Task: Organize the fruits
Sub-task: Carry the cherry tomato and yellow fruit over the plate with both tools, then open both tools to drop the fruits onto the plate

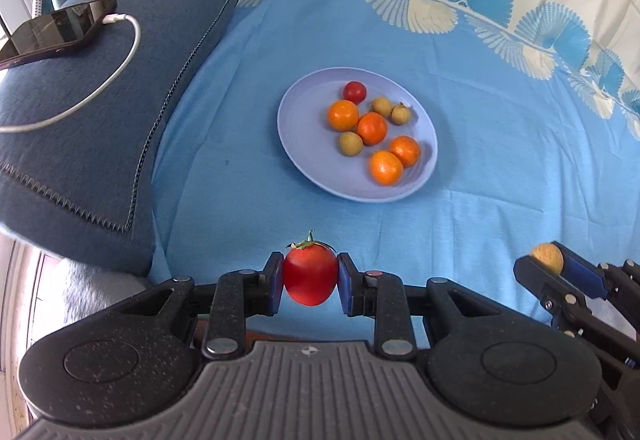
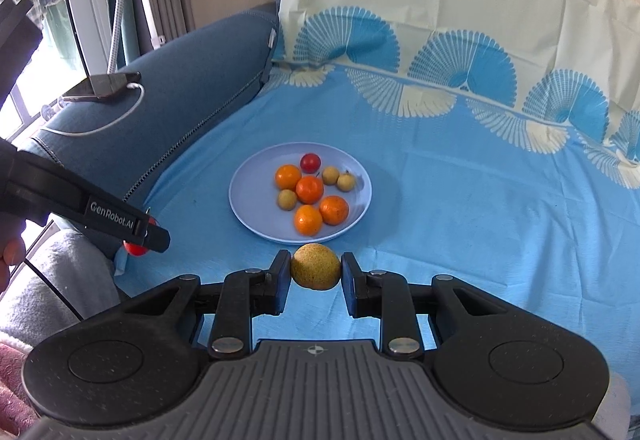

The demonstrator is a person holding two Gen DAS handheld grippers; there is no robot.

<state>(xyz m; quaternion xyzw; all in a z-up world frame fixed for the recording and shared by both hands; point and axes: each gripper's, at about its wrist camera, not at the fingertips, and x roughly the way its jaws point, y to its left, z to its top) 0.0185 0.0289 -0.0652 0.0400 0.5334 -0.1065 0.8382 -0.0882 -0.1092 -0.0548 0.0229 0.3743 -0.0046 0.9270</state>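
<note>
I see a round light purple plate (image 1: 304, 160) lying flat on the blue sheet. On it are four orange fruits (image 1: 343, 115), shiny and round, three small tan fruits (image 1: 351, 143), and one small red tomato (image 1: 354, 92) at the far side. They sit close together, some touching. My left gripper (image 1: 310, 280) pinches a bigger red tomato with a green stem (image 1: 310, 276), stem pointing up, held on the near side of the plate. My right gripper (image 2: 316, 272) pinches a round yellow-tan fruit (image 2: 316, 266) just at the near rim of the plate.
</note>
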